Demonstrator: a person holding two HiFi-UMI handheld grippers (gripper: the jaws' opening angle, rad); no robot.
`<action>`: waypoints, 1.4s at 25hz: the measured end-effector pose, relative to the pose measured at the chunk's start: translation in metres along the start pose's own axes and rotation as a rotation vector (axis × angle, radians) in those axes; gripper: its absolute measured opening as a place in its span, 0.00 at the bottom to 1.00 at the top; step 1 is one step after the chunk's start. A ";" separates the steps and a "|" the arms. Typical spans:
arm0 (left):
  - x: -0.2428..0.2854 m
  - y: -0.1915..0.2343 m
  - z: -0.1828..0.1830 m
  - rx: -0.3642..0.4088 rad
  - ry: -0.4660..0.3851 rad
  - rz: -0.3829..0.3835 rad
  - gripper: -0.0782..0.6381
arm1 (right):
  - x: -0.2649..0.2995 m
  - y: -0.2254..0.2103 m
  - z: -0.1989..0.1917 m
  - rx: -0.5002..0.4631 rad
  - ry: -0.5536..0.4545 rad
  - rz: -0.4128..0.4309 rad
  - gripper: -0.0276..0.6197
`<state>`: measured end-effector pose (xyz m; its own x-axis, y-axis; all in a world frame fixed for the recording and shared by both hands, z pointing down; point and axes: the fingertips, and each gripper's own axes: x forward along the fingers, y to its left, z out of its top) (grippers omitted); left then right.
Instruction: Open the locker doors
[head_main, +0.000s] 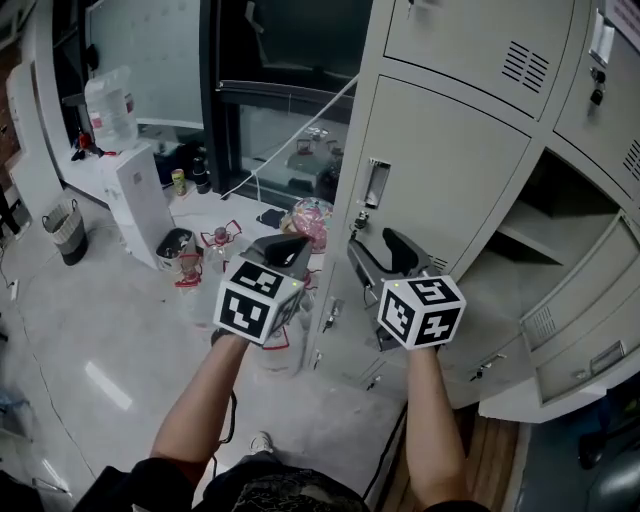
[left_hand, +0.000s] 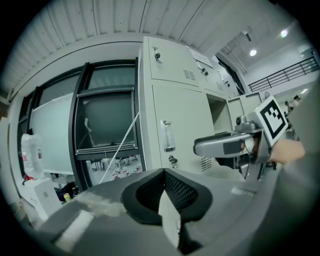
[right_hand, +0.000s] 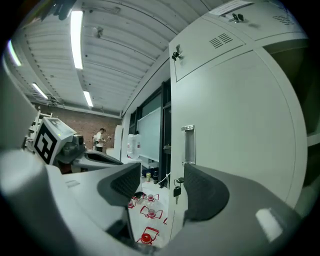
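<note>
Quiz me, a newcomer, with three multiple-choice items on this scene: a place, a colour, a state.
1. Where does the key hang? A) below the handle of the closed door B) on a wall hook C) on the floor
2. Colour of the bottle caps? A) blue B) red C) green
3. The right tongs are: A) shut on the key B) shut on the handle C) apart, empty
Answers: A, it dangles from the lock there; B, they show red; C, a gap shows between them.
</note>
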<state>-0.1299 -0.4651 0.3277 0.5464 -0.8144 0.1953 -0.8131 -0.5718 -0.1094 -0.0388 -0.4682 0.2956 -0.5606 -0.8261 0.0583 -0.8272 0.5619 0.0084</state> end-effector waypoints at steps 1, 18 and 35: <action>0.003 0.006 -0.001 0.002 0.000 -0.011 0.11 | 0.009 0.000 0.001 -0.002 0.004 -0.008 0.44; 0.053 0.070 0.000 0.003 -0.045 -0.226 0.11 | 0.090 -0.029 0.013 -0.015 0.011 -0.248 0.44; 0.052 0.070 -0.022 -0.046 -0.027 -0.260 0.11 | 0.090 -0.025 0.008 0.042 0.008 -0.242 0.44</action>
<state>-0.1629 -0.5457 0.3522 0.7430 -0.6433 0.1845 -0.6525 -0.7577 -0.0144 -0.0690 -0.5571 0.2922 -0.3452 -0.9361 0.0671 -0.9385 0.3448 -0.0184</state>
